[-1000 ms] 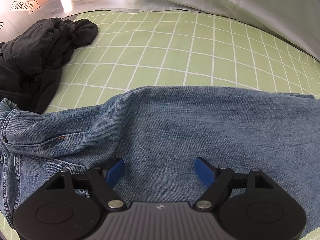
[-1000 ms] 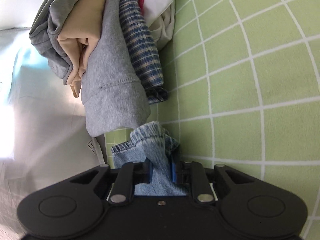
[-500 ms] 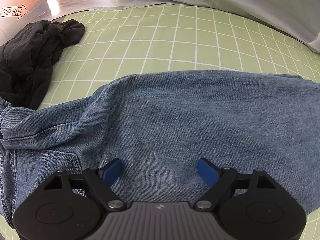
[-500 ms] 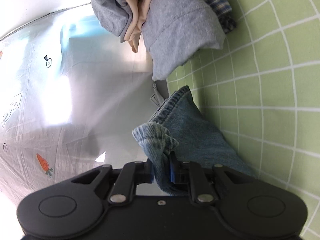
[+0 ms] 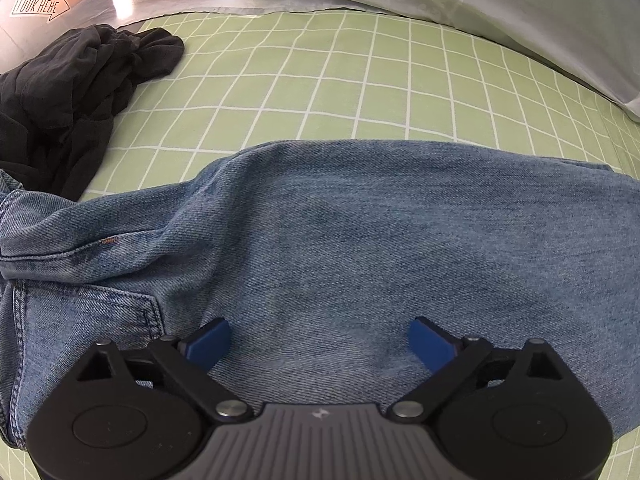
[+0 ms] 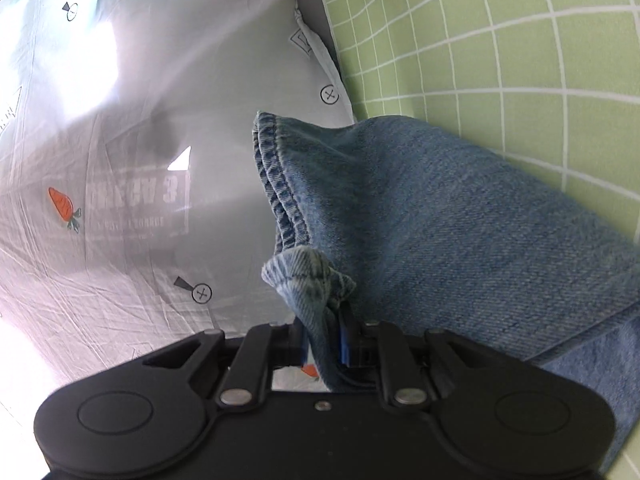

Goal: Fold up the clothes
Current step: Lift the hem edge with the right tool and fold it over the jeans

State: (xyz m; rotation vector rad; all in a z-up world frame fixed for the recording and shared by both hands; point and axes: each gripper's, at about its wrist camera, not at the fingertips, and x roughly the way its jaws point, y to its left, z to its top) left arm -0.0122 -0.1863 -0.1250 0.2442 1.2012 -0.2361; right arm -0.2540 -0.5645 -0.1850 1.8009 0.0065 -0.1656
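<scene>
Jaws: right gripper (image 6: 323, 344) clamped tight on the bunched hem of the jeans (image 6: 460, 220), lifting the leg end off the bed, likely to carry it over for a fold. Left gripper (image 5: 318, 338) jaws wide apart, holding nothing, low over mid-jeans (image 5: 360, 240), probably to pin the crease. Jeans lie across the green checked sheet (image 5: 320, 80). Open sheet beyond; black garment (image 5: 72, 80) heaped at left edge, grey cover (image 6: 120, 120) past the sheet's edge.
</scene>
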